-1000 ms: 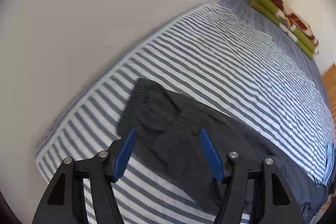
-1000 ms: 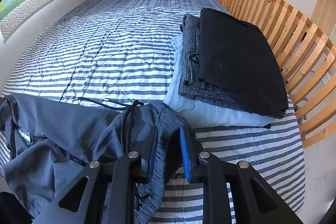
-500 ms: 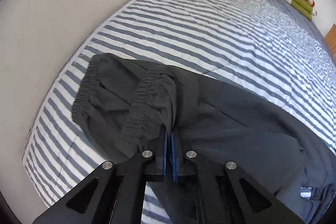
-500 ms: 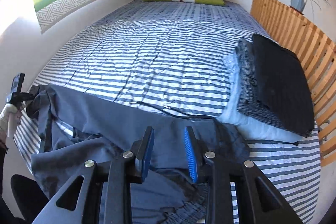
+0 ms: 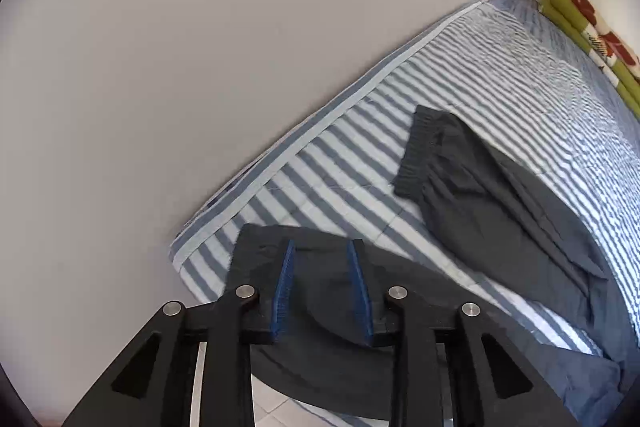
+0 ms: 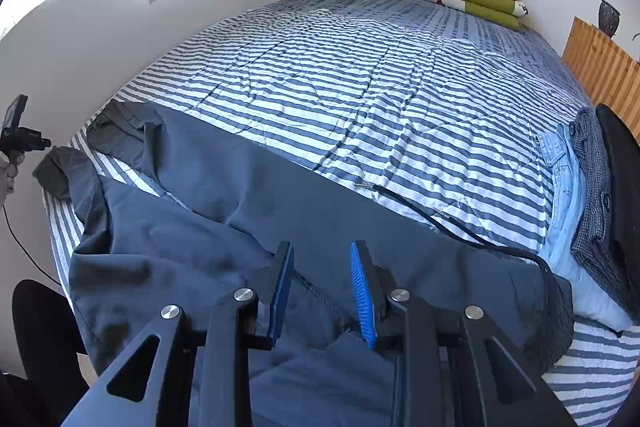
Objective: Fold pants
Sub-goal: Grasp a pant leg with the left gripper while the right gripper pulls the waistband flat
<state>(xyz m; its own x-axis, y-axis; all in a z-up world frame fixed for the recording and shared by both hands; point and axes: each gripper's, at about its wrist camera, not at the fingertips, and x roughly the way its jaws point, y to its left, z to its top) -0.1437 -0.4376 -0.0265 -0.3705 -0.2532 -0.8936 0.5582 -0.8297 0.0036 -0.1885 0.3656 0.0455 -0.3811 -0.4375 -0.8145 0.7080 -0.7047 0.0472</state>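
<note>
- Left wrist view: the left tool (image 5: 322,285) stands wide and holds nothing, where half a second ago it was pinched shut on cloth; under it lies one leg cuff (image 5: 260,251) of the pants (image 5: 500,211) near the corner of the bed (image 5: 520,67); the other cuff (image 5: 416,157) lies well apart on the stripes; so the legs have been pulled out and spread, and this leg looks released.
- Right wrist view: the right tool (image 6: 322,285) is wide too, empty, above the waist end of the pants (image 6: 280,203); the garment now runs flat along the near edge of the bed (image 6: 360,87), less bunched than a second ago; its drawstring (image 6: 440,219) trails toward the folded stack (image 6: 592,187); a hand (image 6: 6,171) shows at the far left edge.
- Judgement: laying-out is nearly done; folding itself has not begun; bringing one leg over the other seems the likely next step.
</note>
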